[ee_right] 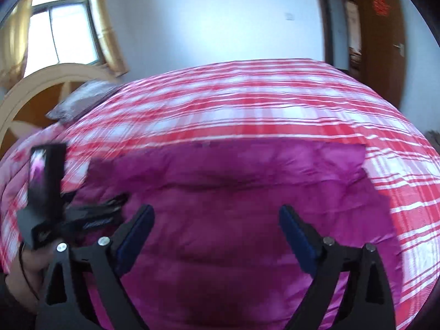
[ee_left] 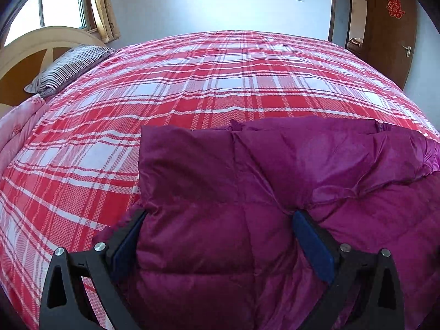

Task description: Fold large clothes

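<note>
A magenta quilted down jacket (ee_left: 288,181) lies folded on the bed with the red and white plaid sheet (ee_left: 192,82). My left gripper (ee_left: 220,217) is wide open, and a thick fold of the jacket fills the gap between its blue-padded fingers (ee_left: 313,247). My right gripper (ee_right: 216,217) is open above the jacket (ee_right: 225,192), with nothing between its fingers; this view is blurred. The left gripper's body (ee_right: 55,192) and the hand holding it show at the left of the right wrist view.
A striped pillow (ee_left: 68,66) and a pink quilt (ee_left: 19,129) lie at the wooden headboard (ee_left: 24,49) on the left. A window with curtains (ee_left: 104,5) is behind it. A brown door (ee_left: 390,27) stands at the far right.
</note>
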The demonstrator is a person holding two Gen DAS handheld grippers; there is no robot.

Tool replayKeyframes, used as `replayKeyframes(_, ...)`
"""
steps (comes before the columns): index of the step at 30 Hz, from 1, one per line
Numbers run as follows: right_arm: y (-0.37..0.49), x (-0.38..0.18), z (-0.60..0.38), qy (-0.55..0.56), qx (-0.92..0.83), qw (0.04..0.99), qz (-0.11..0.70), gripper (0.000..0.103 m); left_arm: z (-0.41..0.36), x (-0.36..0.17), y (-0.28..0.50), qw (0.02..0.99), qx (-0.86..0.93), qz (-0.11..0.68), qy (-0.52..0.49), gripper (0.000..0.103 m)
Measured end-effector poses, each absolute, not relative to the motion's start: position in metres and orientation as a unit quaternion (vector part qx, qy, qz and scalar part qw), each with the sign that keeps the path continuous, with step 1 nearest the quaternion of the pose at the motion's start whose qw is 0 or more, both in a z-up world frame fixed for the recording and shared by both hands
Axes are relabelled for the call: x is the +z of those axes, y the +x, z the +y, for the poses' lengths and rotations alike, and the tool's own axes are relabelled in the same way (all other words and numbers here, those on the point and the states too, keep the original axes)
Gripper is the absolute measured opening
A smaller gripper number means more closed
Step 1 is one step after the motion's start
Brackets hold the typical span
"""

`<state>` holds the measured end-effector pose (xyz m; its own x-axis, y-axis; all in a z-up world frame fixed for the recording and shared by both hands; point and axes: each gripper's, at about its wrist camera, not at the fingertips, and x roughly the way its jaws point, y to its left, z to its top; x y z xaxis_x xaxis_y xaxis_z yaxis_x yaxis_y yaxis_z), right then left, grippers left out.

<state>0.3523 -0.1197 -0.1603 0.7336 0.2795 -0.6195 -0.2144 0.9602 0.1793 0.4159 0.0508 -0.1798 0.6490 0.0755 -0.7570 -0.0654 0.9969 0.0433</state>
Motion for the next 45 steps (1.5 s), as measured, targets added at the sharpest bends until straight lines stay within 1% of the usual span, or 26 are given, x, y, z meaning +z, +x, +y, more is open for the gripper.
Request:
replayKeyframes(2, 0.355, -0.178, -0.108, 0.027, 0.124, 0.927, 0.354, 0.094, 0.051, -0.179, 0.415, 0.908, 0.038, 0.417, 0.003, 0.102)
replayKeyframes(4, 0.361, -0.198, -0.112, 0.042, 0.121, 0.922, 0.364, 0.094, 0.050, -0.178, 0.413, 0.908, 0.041, 0.416, 0.006, 0.102)
replayKeyframes(6, 0.366, -0.201, -0.116, 0.056, 0.127, 0.916, 0.376, 0.095, 0.050, -0.177, 0.412, 0.908, 0.042, 0.417, 0.007, 0.102)
replayKeyframes(11, 0.370, -0.207, -0.104, 0.022, 0.115, 0.910, 0.399, 0.098, 0.052, -0.171, 0.406, 0.903, 0.035, 0.428, 0.009, 0.102)
replayKeyframes(13, 0.371, -0.209, -0.102, 0.010, 0.108, 0.909, 0.402, 0.098, 0.056, -0.159, 0.391, 0.907, 0.027, 0.420, 0.008, 0.102)
replayKeyframes(16, 0.374, -0.211, -0.099, -0.001, 0.102, 0.907, 0.408, 0.099, 0.068, -0.135, 0.353, 0.922, 0.017, 0.386, 0.011, 0.102)
replayKeyframes(20, 0.374, -0.211, -0.098, -0.012, 0.098, 0.906, 0.413, 0.101, 0.094, -0.125, 0.309, 0.927, 0.012, 0.375, -0.010, 0.102)
replayKeyframes(25, 0.373, -0.212, -0.099, -0.014, 0.096, 0.905, 0.413, 0.101, 0.119, -0.134, 0.267, 0.924, 0.007, 0.379, -0.043, 0.102)
replayKeyframes(28, 0.372, -0.213, -0.099, -0.017, 0.094, 0.905, 0.414, 0.101, 0.124, -0.140, 0.257, 0.923, 0.001, 0.381, -0.059, 0.102)
replayKeyframes(38, 0.376, -0.213, -0.094, -0.022, 0.090, 0.905, 0.416, 0.101, 0.116, -0.165, 0.258, 0.910, -0.034, 0.401, -0.102, 0.102)
replayKeyframes(45, 0.377, -0.214, -0.093, -0.026, 0.088, 0.904, 0.417, 0.102, 0.114, -0.180, 0.264, 0.892, -0.096, 0.407, -0.171, 0.100)
